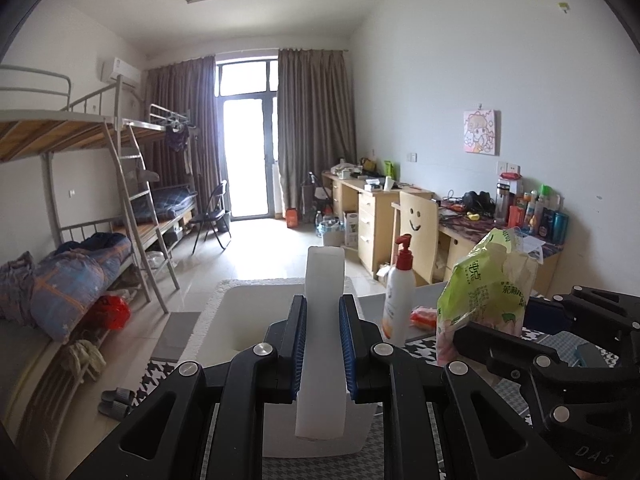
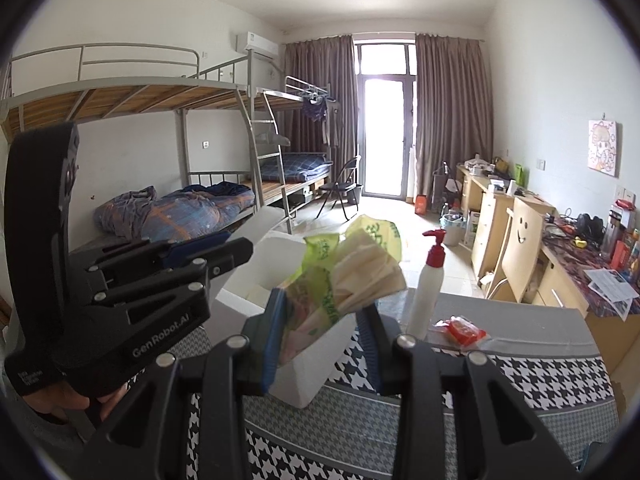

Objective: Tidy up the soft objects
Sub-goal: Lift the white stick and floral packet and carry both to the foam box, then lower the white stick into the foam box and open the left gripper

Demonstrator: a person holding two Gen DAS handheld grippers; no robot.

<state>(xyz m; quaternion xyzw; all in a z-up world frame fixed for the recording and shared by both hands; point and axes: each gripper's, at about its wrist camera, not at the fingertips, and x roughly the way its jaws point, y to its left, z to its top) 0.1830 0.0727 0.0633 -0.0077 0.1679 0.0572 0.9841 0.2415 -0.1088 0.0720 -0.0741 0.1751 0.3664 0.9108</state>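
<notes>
A green plastic pack of tissues (image 2: 320, 300) is pinched between the blue pads of my right gripper (image 2: 322, 304), with pale tissues fanning out of its top. Its lower end dips behind the near wall of an open white box (image 2: 312, 376) on the houndstooth cloth. My left gripper (image 1: 323, 304) is shut on the box's upright white flap (image 1: 324, 272). From the right wrist view the left gripper (image 2: 240, 246) comes in from the left and holds that flap (image 2: 266, 216). In the left wrist view the tissue pack (image 1: 480, 288) hangs to the right of the box (image 1: 224, 312).
A white pump bottle with a red top (image 2: 430, 284) stands right of the box, and a small red packet (image 2: 464, 330) lies beside it. The patterned tabletop (image 2: 540, 372) ends at a far edge. Bunk beds line the left wall and cluttered desks (image 2: 496, 208) the right.
</notes>
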